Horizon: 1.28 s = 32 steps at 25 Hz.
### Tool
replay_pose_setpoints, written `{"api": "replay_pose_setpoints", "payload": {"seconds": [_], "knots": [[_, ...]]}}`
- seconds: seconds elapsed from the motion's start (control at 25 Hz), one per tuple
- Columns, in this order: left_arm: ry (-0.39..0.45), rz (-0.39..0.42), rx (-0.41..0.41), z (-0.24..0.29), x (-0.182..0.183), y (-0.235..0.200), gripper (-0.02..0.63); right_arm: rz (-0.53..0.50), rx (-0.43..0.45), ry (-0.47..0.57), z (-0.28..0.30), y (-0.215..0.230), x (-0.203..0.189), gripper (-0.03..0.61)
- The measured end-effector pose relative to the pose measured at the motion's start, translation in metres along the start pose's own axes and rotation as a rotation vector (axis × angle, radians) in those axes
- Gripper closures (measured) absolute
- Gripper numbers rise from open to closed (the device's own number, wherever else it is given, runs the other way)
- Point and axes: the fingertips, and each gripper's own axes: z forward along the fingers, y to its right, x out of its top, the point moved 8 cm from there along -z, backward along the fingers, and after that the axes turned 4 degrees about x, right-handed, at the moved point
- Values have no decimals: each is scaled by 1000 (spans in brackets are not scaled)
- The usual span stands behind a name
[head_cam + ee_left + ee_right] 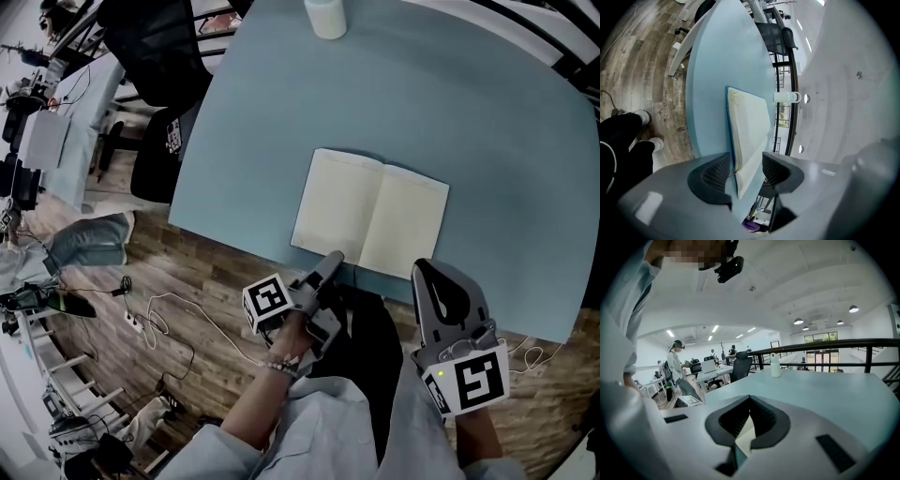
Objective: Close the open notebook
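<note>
An open notebook [370,214] with blank cream pages lies flat on the light blue table [487,122], close to its near edge. My left gripper [333,260] reaches the near edge of the left page. In the left gripper view this gripper [746,164] is rolled on its side and open, and the notebook [747,126] shows its blue cover edge and stack of pages in the gap. My right gripper [424,267] hangs just short of the right page's near edge. In the right gripper view it [750,401] is shut and empty, with a bit of page [746,434] showing behind it.
A white bottle [325,17] stands at the table's far edge. A black office chair [155,37] sits beyond the far left corner. Cables [178,323] lie on the wooden floor at the left. Other people stand at desks [675,364] in the background.
</note>
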Motion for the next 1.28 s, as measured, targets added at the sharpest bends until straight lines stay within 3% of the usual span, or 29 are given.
{"api": "replay_pose_setpoints", "payload": {"seconds": [0.16, 0.68, 0.92, 1.28], "knots": [[-3, -23, -21, 5, -6, 3, 419, 7, -4, -6, -2, 0, -3, 581], [-24, 55, -42, 9, 1, -2, 439, 11, -4, -40, 3, -4, -14, 581], [-30, 188, 33, 5, 2, -4, 576, 19, -11, -65, 3, -7, -21, 581], [-60, 385, 65, 4, 1, 7, 589, 22, -21, -95, 5, -11, -31, 581]]}}
